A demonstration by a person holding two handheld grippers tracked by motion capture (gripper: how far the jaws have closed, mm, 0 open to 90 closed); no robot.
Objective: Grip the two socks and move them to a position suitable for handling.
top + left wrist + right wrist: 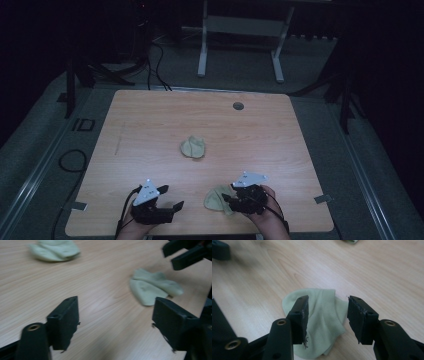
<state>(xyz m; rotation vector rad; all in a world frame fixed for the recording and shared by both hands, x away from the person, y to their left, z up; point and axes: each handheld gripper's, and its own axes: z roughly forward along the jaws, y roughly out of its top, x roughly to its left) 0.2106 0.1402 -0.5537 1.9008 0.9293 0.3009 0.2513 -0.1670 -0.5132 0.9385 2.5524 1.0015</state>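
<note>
Pale green, the near sock (322, 322) lies directly under the right gripper (328, 315), its jaws open; the left gripper (115, 322), also open, stands beside this sock.

high view dim, surroundings near black; gripper views brighter, soft-focus; left gripper view motion-blurred

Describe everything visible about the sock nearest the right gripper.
The near sock is pale green, a fine ribbed knit, short and ankle-cut. It lies flat and loosely folded on the wooden table near the front edge, apart from the bunched second sock at mid-table. The right gripper hangs over it, jaws open to either side; whether they touch the fabric is unclear.
</note>
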